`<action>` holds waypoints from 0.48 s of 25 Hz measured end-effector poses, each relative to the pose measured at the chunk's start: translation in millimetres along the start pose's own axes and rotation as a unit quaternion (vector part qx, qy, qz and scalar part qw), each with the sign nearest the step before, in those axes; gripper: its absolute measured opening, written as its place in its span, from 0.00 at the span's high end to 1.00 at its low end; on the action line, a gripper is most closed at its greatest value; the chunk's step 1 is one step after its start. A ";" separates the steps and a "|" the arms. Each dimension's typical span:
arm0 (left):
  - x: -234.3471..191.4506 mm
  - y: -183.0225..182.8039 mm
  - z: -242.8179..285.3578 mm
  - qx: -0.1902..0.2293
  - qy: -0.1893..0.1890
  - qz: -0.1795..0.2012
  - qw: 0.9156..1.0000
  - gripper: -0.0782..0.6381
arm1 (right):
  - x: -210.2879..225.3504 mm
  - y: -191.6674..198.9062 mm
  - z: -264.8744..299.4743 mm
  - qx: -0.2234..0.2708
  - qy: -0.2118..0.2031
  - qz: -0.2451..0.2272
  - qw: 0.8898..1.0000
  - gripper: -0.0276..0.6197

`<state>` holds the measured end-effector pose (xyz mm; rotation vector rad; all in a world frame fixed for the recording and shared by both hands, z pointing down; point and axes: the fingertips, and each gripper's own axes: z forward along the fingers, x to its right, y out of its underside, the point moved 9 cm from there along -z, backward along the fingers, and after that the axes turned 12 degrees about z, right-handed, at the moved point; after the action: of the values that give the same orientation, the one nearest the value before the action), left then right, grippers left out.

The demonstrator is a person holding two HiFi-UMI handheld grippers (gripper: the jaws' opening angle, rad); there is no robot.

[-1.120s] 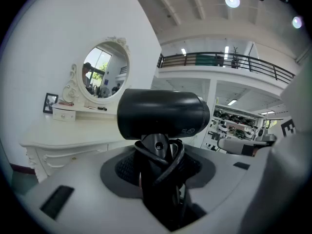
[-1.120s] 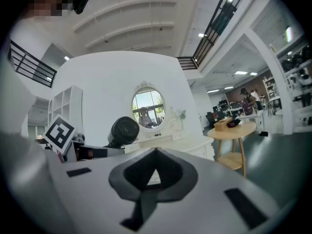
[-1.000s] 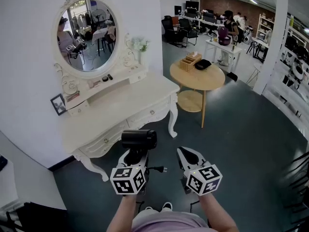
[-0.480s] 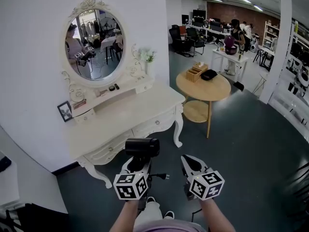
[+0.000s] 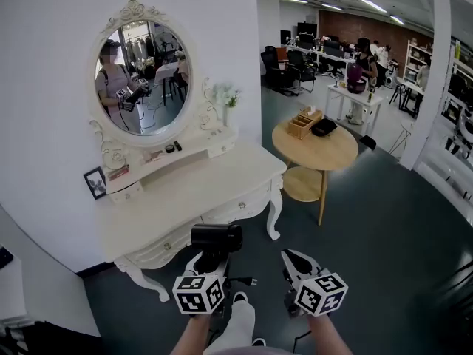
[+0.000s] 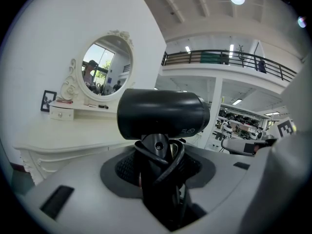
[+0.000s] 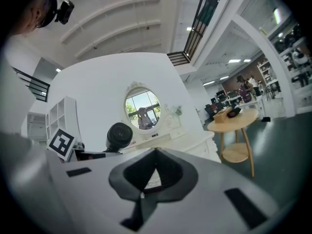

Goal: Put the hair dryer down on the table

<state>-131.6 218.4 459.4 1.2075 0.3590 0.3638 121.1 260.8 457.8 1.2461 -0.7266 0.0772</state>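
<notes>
Oval mirror (image 5: 140, 80) on white wall (image 5: 44, 109), round wooden table (image 5: 318, 155) beyond.

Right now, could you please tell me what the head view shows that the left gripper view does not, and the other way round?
Only the head view: the right gripper, its jaws together with nothing between them, the round wooden table, and the plug hanging loose.
Only the left gripper view: the cord wound around the handle of the hair dryer, where the left gripper clamps it, and a railed balcony.
Both: the black hair dryer, the white dressing table and its oval mirror.
</notes>
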 end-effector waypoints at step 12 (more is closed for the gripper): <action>-75.9 -42.2 121.8 0.010 -0.001 -0.014 1.000 0.63 | 38.1 -39.5 135.0 -0.019 0.007 -0.006 1.000 0.95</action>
<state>-140.1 69.1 463.3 1.2214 0.3773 0.3354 105.7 116.0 462.8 1.2132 -0.7053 0.0617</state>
